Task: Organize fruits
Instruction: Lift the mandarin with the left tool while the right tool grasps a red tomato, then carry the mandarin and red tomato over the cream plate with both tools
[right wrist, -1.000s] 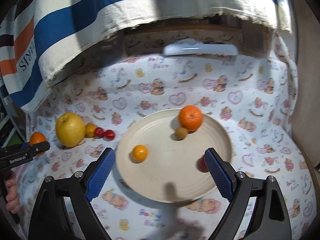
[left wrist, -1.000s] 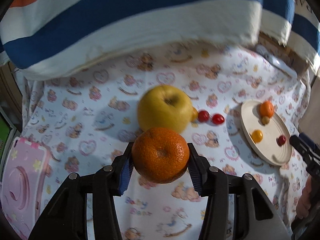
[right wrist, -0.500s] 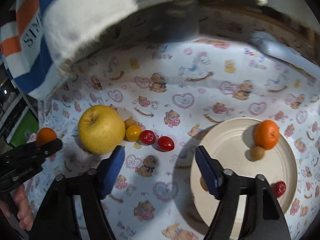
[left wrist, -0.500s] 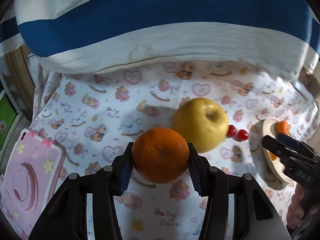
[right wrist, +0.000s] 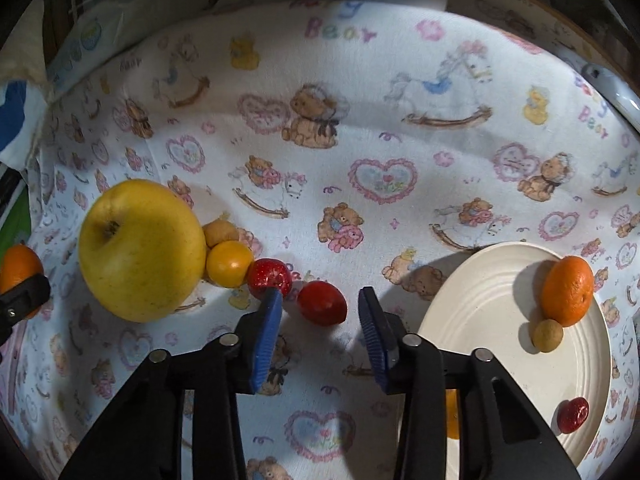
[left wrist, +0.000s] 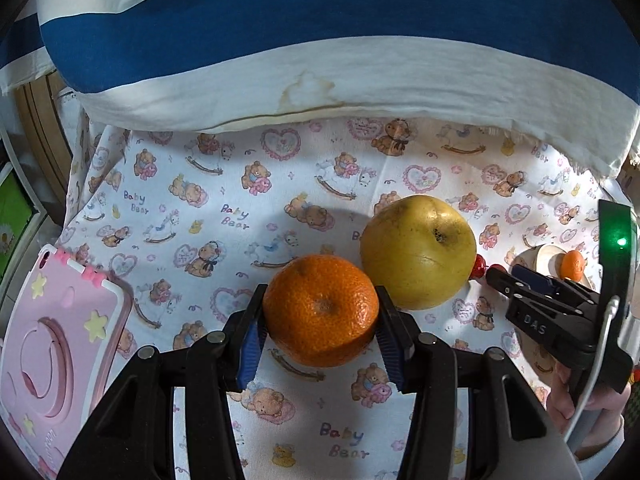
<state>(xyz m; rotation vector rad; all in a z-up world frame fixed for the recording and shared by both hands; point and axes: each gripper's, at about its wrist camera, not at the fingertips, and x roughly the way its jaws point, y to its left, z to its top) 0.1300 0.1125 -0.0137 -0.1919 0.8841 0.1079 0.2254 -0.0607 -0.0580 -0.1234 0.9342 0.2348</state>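
My left gripper (left wrist: 320, 328) is shut on an orange mandarin (left wrist: 321, 309), held above the cloth beside a big yellow apple (left wrist: 418, 251). In the right wrist view my right gripper (right wrist: 320, 322) is open, its jaws on either side of a red cherry tomato (right wrist: 322, 303) on the cloth. A second red tomato (right wrist: 269, 277), a yellow tomato (right wrist: 229, 263) and a small brown fruit (right wrist: 220, 232) lie against the apple (right wrist: 140, 250). The cream plate (right wrist: 480, 320) at right holds a mandarin (right wrist: 568, 291), a small brown fruit (right wrist: 547, 335) and a red tomato (right wrist: 573, 414).
A pink tablet case (left wrist: 52, 344) lies at the left on the teddy-bear cloth (left wrist: 240, 200). A blue and white striped cushion (left wrist: 300, 40) overhangs the back. A white remote-like object (right wrist: 608, 84) lies at the far right edge.
My right gripper has moved left and down from the plate and narrowed around the red tomato. My left gripper has shifted left with the mandarin, closer to the cloth.
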